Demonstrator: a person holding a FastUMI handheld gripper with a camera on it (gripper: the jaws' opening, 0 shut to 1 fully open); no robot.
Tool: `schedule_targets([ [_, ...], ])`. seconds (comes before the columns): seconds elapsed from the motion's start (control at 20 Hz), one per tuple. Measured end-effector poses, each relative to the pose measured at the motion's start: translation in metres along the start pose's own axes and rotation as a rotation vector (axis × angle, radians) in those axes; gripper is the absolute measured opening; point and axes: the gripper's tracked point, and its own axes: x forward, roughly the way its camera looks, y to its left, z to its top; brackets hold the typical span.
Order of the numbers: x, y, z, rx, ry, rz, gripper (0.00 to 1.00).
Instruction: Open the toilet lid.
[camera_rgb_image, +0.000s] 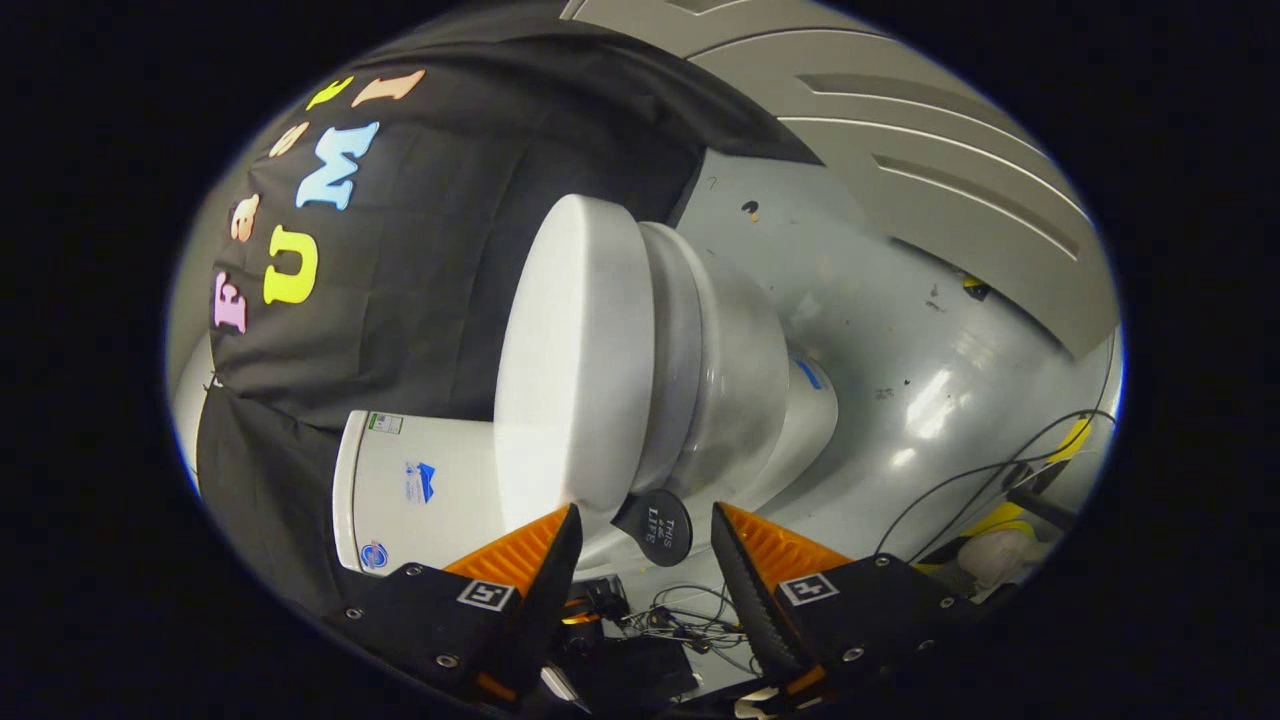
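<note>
Gripper (645, 530) fingers spread wide, holding nothing, at the toilet's front.

The toilet (700, 380) stands on the grey floor (900, 330), tank (400, 490) against the booth wall; its lid (570, 360) lies shut, long axis running tank to front. A small dark round tab (655, 525) sits between the fingertips, just ahead. Loose cables (960, 480) cross the floor beside the bowl.

gripper view | rolled sideways | faces closed toilet (640, 380) | close, jaws parted just short of it
</note>
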Motion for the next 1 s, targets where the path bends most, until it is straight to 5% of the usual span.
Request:
schedule_targets([
  [0.2,0.004,-0.01,-0.004,0.027,0.011,-0.007,0.53],
  [0.25,0.004,-0.013,-0.003,0.038,0.016,-0.011,0.38],
  [0.4,0.003,-0.016,-0.001,0.066,-0.005,-0.001,0.13],
  [0.7,0.001,-0.01,-0.001,0.122,-0.011,0.054,0.01],
  [1.0,0.001,-0.006,-0.002,0.097,-0.013,0.044,0.0],
])
